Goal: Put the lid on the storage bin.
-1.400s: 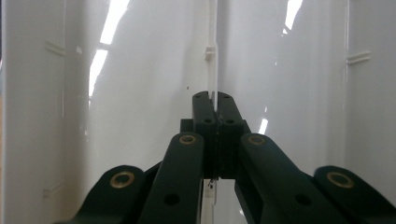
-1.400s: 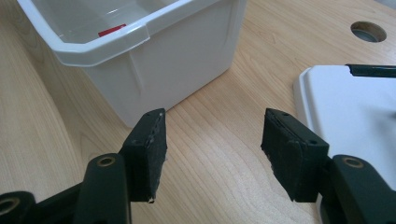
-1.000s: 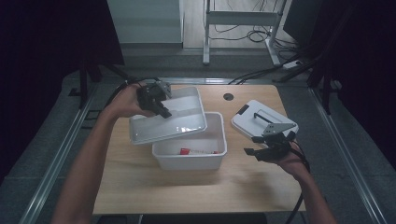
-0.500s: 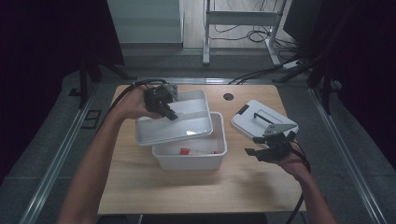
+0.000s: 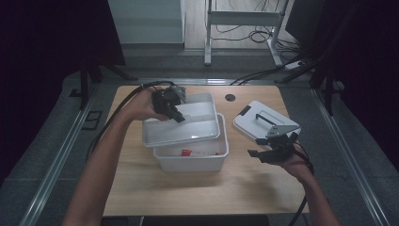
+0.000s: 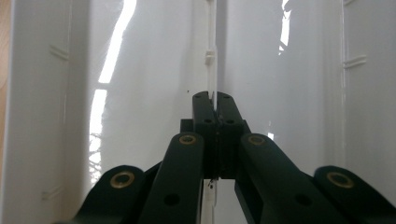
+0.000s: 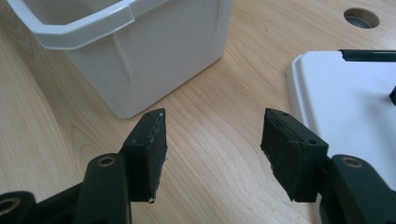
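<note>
- The left claw [image 5: 179, 117] is clamped on the thin centre rib of a white tray [image 5: 181, 126]; in the left gripper view its jaws sit pressed together with the rib [image 6: 212, 70] pinched between them.
- That tray hangs tilted above the white bin [image 5: 192, 157], covering the bin's far and left parts and overhanging its left rim; the tray's near edge sits lower than its far edge.
- The bin stands near the middle of the wooden tabletop [image 5: 141, 188]. Its near strip is uncovered, and something red [image 5: 187, 152] shows inside.
- Left of the bin the tabletop is bare to its left edge; the near strip in front of the bin is bare too.
- Between the bin's right wall [image 7: 154, 60] and the white lid [image 5: 263, 123] runs a lane of bare wood.
- The right claw [image 5: 269, 151] hovers over the near end of that lane, jaws apart with nothing between them, just beside the lid's near corner.
- The lid lies flat on the right side of the tabletop, black handle [image 5: 266, 117] up, its right corner close to the table's right edge.
- A round hole [image 5: 230, 97] sits in the far part of the tabletop, between tray and lid.
</note>
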Available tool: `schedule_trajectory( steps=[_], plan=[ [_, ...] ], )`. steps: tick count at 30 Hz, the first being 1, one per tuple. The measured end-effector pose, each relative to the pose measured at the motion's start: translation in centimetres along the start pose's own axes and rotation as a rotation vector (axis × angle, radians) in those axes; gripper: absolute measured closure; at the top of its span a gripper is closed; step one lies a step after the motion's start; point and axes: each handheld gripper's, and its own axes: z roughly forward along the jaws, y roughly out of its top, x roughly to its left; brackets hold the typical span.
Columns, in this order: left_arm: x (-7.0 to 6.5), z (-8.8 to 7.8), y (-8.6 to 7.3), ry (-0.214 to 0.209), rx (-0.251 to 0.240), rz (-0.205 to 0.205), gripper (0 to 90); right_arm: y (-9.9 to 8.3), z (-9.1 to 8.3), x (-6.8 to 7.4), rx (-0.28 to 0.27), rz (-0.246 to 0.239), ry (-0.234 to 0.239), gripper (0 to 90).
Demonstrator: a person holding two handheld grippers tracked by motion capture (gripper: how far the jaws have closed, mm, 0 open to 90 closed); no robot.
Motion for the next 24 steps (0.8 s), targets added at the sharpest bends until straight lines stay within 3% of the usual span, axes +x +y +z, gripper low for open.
schedule_trajectory(
  steps=[24],
  plan=[
    [-0.1, 2.6, 1.3, -0.040, 0.026, 0.031, 89.7, -0.4, 0.1, -0.3, 0.011, 0.013, -0.003, 40.1]
  ],
)
